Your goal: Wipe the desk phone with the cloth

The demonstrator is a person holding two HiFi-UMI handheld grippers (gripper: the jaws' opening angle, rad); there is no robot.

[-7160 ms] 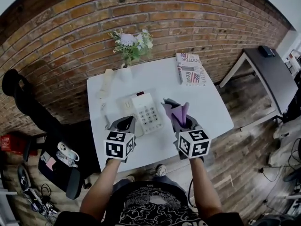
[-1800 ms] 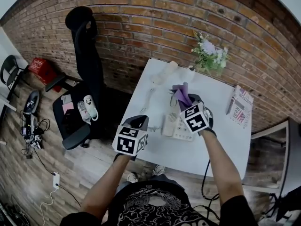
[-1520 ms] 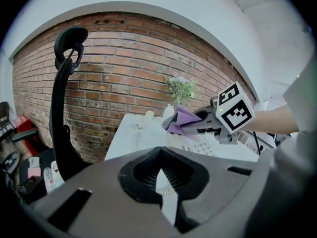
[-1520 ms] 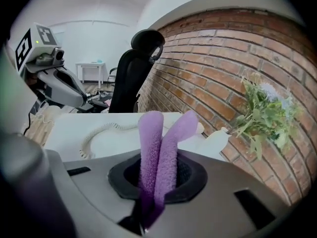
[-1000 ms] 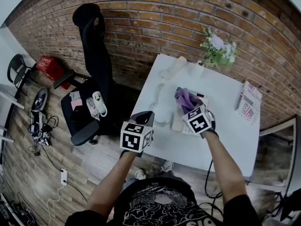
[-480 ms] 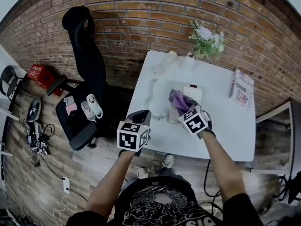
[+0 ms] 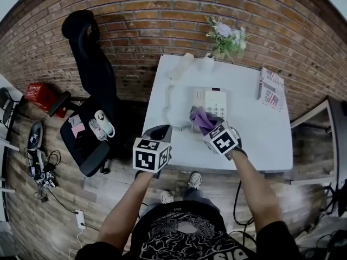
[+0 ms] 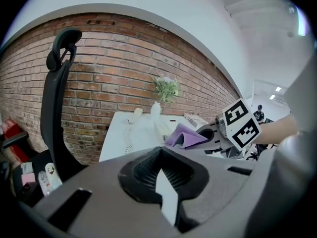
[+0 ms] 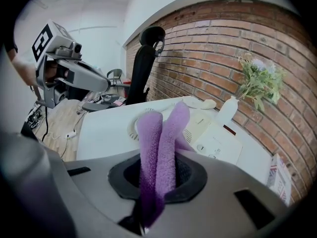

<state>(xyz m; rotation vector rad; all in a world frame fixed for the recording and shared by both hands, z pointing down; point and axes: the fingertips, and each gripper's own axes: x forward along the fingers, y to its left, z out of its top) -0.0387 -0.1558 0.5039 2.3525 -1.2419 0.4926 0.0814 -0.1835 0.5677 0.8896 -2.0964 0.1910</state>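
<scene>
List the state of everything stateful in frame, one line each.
left gripper: shut, empty.
right gripper: shut on the cloth.
cloth: bunched, clamped, sticking up past the fingers.
desk phone: cradle empty.
handset: off hook, lying near the table's far edge.
vase: upright.
newspaper: folded, flat.

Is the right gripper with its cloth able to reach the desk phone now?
Probably yes. The right gripper holds the cloth at the desk phone's near edge, and nothing stands between them.
</scene>
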